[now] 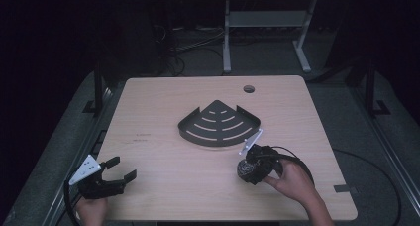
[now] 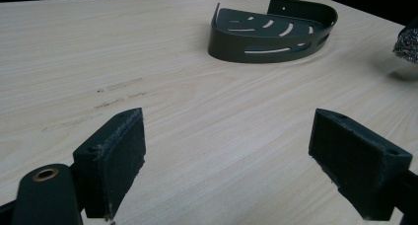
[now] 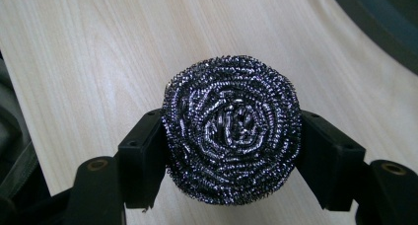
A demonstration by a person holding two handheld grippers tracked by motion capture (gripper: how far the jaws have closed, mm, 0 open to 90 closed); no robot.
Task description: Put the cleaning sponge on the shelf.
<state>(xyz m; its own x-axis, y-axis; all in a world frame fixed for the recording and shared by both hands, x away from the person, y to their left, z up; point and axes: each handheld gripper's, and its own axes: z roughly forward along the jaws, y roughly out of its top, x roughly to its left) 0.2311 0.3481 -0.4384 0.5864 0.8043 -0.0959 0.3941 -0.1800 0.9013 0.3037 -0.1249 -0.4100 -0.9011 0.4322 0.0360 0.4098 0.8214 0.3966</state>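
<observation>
My right gripper (image 3: 231, 151) clamps the round, dark steel-wool scouring ball (image 3: 231, 129) between its two black pads, low over the light wooden table (image 1: 163, 151), just beside the dark metal quarter-round slotted shelf (image 1: 219, 123). My left gripper (image 2: 226, 161) waits with jaws wide apart, nothing between them, near the table's front left corner.

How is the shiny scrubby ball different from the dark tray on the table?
The scrubber is a round ball of shiny coiled wire; the tray is flat, dark and fan-shaped with curved slots. The scrubber is squeezed between the right gripper's jaws; the tray lies on the table with nothing touching it. The scrubber is much smaller than the tray. Both look like metal.
</observation>
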